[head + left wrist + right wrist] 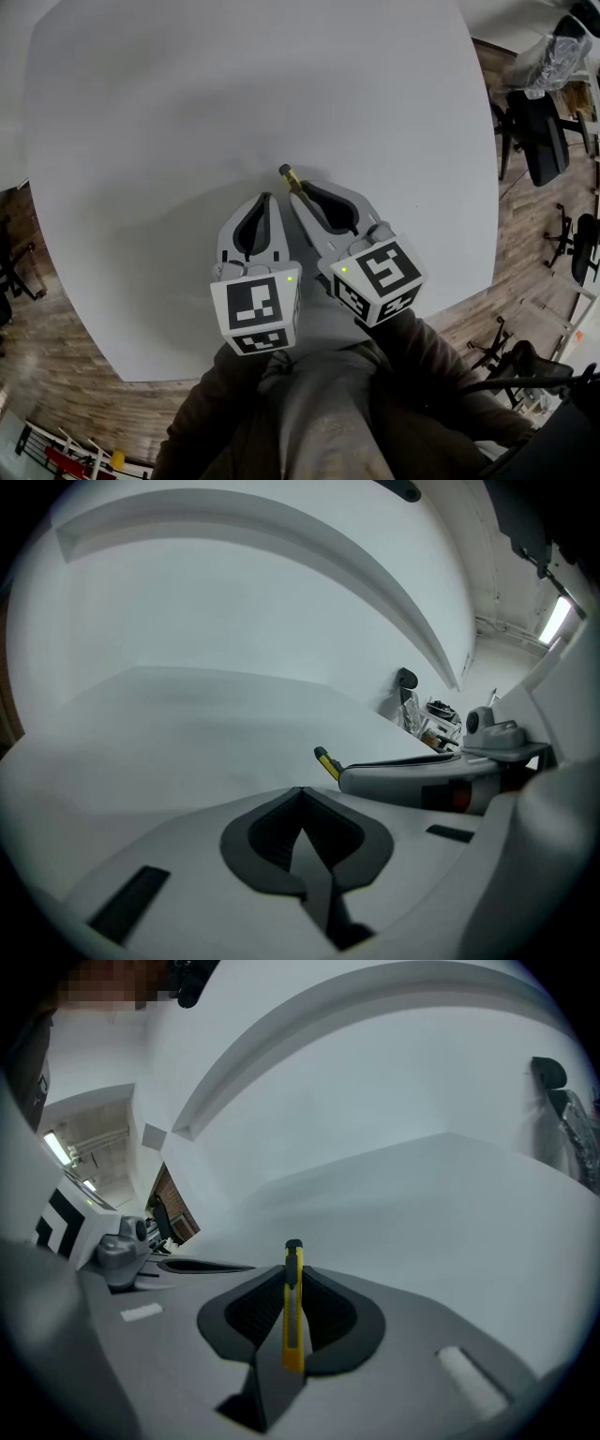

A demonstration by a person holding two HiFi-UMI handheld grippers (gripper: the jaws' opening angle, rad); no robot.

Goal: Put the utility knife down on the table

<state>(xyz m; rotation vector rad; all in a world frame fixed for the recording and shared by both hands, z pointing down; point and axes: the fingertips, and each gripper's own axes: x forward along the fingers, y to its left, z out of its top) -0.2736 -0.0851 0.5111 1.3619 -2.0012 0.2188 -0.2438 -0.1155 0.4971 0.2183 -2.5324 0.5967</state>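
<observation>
A slim yellow and black utility knife [293,1302] is clamped between the jaws of my right gripper [293,1274], its dark end poking out past the tips. In the head view that right gripper [302,192] hangs over the near middle of the white table [187,112], with the knife's end [287,173] showing at its tip. My left gripper [265,202] sits just beside it on the left, shut with nothing between its jaws. The left gripper view shows its own closed left gripper [301,794] and the knife's yellow tip [326,761] on the right.
The white table is round-cornered and bare apart from the grippers. Office chairs [539,131] stand on the wooden floor [525,244] to the right. The person's sleeves [309,412] are at the table's near edge.
</observation>
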